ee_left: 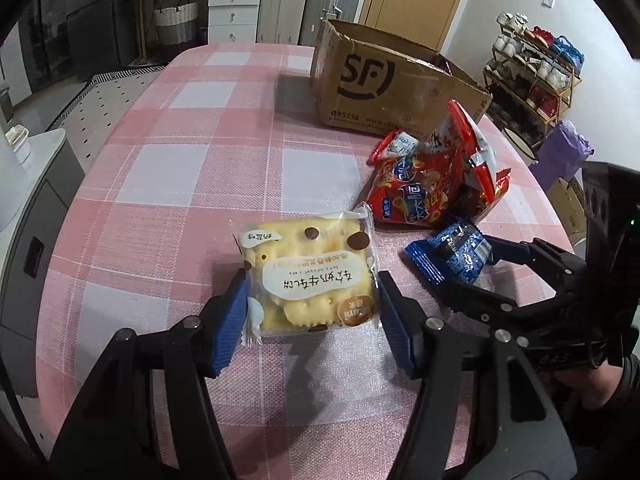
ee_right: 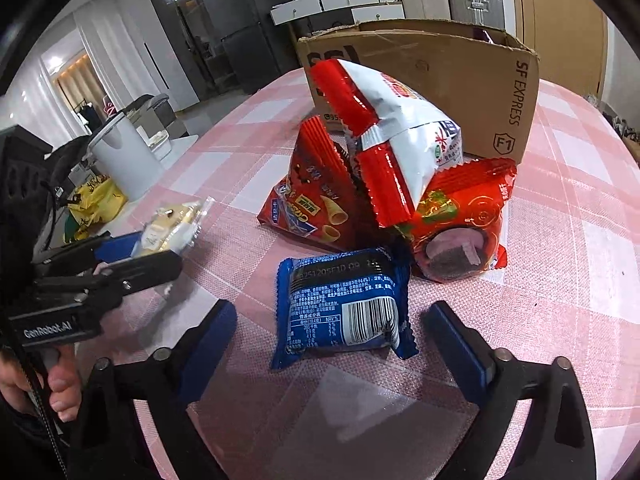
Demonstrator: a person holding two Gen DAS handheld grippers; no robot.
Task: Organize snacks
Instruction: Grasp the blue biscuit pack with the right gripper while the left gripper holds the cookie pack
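A clear pack of yellow biscuits lies on the pink checked tablecloth, between the blue pads of my open left gripper; the pads touch or nearly touch its sides. A blue snack pack lies flat between the open fingers of my right gripper, with gaps on both sides. In the left wrist view the right gripper straddles the blue pack. A pile of red snack bags sits beyond, in front of an open SF cardboard box.
The box stands at the table's far side. In the right wrist view the left gripper is at the left with the biscuit pack. A shoe rack, white drawers and suitcases stand off the table.
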